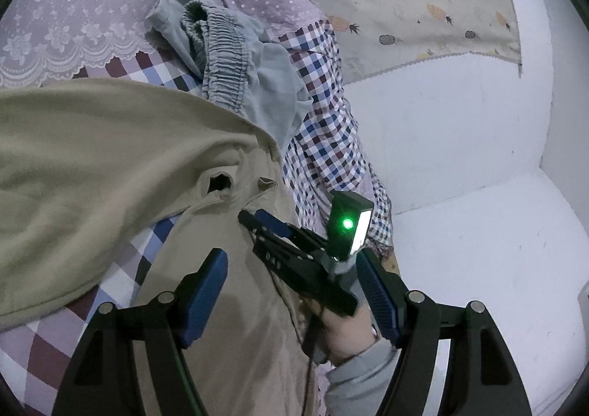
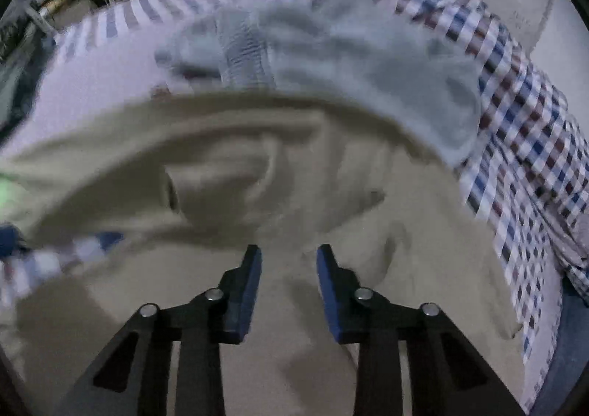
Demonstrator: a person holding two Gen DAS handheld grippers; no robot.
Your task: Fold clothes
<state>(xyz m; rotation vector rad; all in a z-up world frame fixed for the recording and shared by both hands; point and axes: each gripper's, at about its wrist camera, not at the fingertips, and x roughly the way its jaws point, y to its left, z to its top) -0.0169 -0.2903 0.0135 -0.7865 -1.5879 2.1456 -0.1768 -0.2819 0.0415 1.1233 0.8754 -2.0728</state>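
Clothes first: from your left wrist, the beige garment point(image 1: 110, 158) sprawls across the left and centre of the frame on the checked bedsheet point(image 1: 324, 114), with grey-green shorts point(image 1: 235, 62) bunched above it. Your left claw point(image 1: 291, 298) stands wide open and empty, while your right claw point(image 1: 254, 222) noses into a beige fold, likely seeking an edge. Over to the right wrist, all blur: right claw point(image 2: 289, 257) parted, nothing between the pads, low over beige cloth point(image 2: 257, 165).
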